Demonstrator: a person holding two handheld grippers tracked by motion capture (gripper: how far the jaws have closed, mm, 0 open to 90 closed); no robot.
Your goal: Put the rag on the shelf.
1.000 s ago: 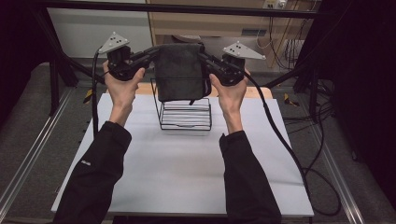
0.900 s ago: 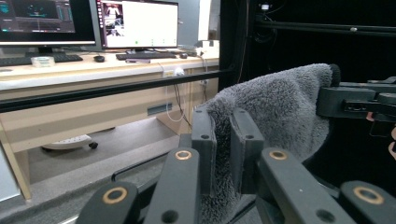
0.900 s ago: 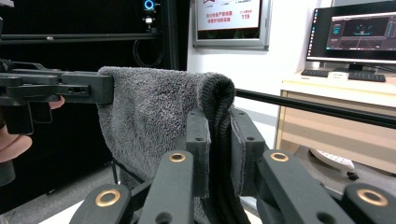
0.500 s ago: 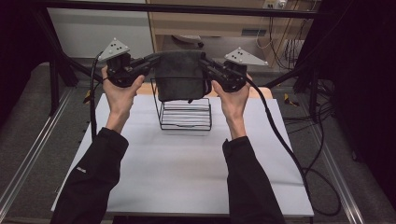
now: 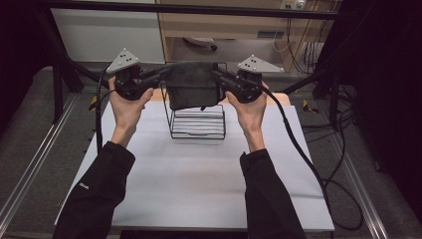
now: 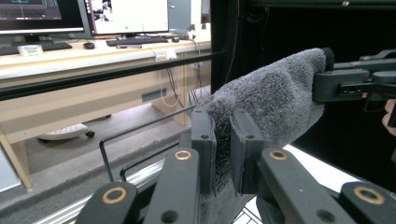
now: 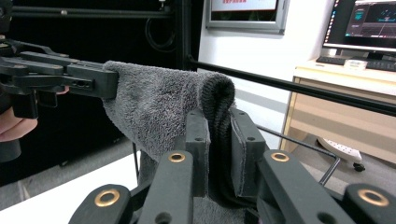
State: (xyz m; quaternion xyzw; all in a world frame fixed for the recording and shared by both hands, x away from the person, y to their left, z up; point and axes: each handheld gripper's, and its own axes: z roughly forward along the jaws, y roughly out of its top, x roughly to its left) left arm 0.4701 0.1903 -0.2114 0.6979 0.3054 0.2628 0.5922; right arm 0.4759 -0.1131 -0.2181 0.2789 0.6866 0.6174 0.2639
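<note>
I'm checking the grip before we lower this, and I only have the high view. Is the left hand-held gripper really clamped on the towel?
Observer: Yes. In the left gripper view the left hand-held gripper pinches a fold of the grey towel between both jaws.
Operator: And the right one?
Observer: The right hand-held gripper is shut on the other top corner, the cloth bunched between its jaws.
Operator: Is the towel taut between them?
Observer: No, the right gripper view shows its top edge sagging slightly above the wire rack.

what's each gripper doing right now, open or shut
Left gripper: shut on one top corner of the grey towel.
Right gripper: shut on the towel's other top corner.
</note>
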